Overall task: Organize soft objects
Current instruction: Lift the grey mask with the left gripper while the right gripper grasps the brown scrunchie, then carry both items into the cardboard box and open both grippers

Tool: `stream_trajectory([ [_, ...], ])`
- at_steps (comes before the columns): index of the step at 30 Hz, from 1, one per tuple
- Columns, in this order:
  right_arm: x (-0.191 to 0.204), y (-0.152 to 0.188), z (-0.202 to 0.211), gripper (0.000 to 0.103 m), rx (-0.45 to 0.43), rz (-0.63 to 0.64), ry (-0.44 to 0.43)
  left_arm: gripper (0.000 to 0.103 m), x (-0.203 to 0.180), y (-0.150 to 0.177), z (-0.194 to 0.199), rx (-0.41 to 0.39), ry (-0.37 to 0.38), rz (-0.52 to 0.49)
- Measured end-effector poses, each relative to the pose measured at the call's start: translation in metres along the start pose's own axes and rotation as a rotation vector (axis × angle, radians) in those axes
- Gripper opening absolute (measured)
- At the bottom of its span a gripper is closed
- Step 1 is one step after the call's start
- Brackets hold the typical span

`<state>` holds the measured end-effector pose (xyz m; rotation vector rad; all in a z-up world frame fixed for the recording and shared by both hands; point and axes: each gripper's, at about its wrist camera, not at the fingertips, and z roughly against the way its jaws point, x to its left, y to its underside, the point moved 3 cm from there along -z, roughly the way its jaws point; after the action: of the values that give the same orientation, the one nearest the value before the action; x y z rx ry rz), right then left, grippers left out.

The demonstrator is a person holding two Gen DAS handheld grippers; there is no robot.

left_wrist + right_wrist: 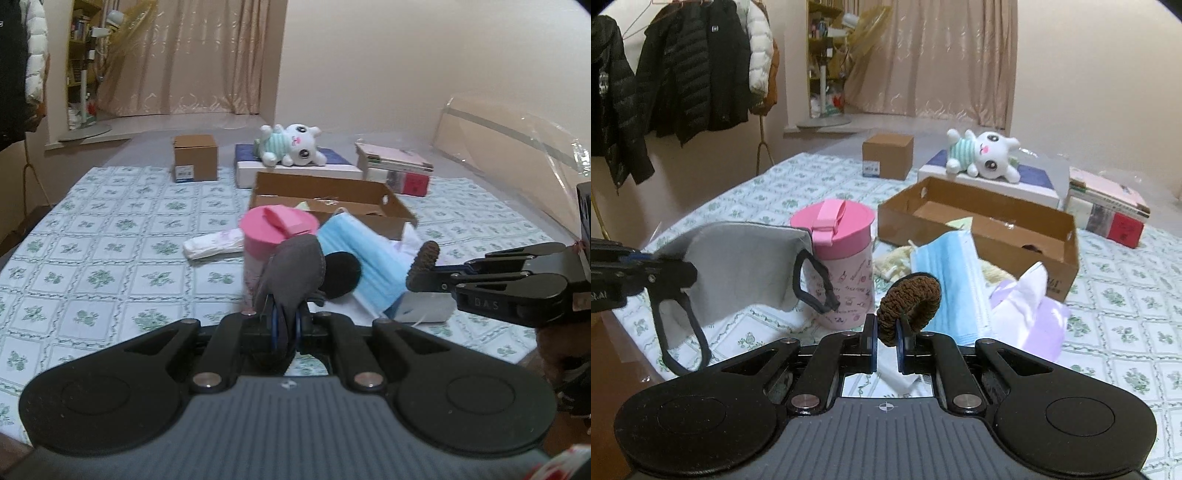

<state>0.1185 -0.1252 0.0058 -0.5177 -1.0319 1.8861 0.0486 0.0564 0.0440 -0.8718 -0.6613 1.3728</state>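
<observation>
Two soft things were up in the air at once, one in each gripper. The left gripper (pixel 284 325) had its jaws squeezed tight on the edge of a grey face mask (pixel 746 266), which hung out flat past the jaws with its black ear loops (pixel 812 284) dangling below. The right gripper (pixel 885 343) had its jaws pinched on one side of a brown hair scrunchie (pixel 909 302), and the rest of the ring stood up above the jaws. Both things looked very light and floppy, so I think they would not pull hard on the jaws, but they could swing or fold over. The mask was thin cloth and could slide out if only the very edge was held, so a grip a bit deeper in the cloth seemed safer. The scrunchie was thick and squishy, and I think a pinch across its fat band would hold well. Ahead of the right jaws lay a blue paper mask (pixel 953 280) and a purple tissue pack (pixel 1034 317) on the flowered cloth (pixel 1126 295). Beyond them sat an open cardboard box (pixel 982 225), likely the place for the soft things. Left of the right jaws stood a pink cup (pixel 842 266), which was hard.
</observation>
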Motion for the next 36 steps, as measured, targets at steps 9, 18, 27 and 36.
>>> stream_trajectory([
  [9,-0.011,0.000,0.031,0.010,-0.035,-0.017,0.034,0.007,-0.030,-0.008,-0.003,0.001,0.062,-0.032],
  [18,-0.031,0.006,0.054,0.010,-0.051,-0.055,0.087,0.007,-0.060,-0.017,-0.011,0.002,0.133,-0.078],
  [27,-0.054,-0.007,0.058,0.010,-0.071,-0.066,0.112,0.007,-0.081,-0.046,-0.029,-0.014,0.193,-0.139],
  [36,-0.088,-0.041,0.028,0.010,-0.083,-0.039,0.110,0.007,-0.075,-0.109,-0.074,-0.021,0.200,-0.186],
])
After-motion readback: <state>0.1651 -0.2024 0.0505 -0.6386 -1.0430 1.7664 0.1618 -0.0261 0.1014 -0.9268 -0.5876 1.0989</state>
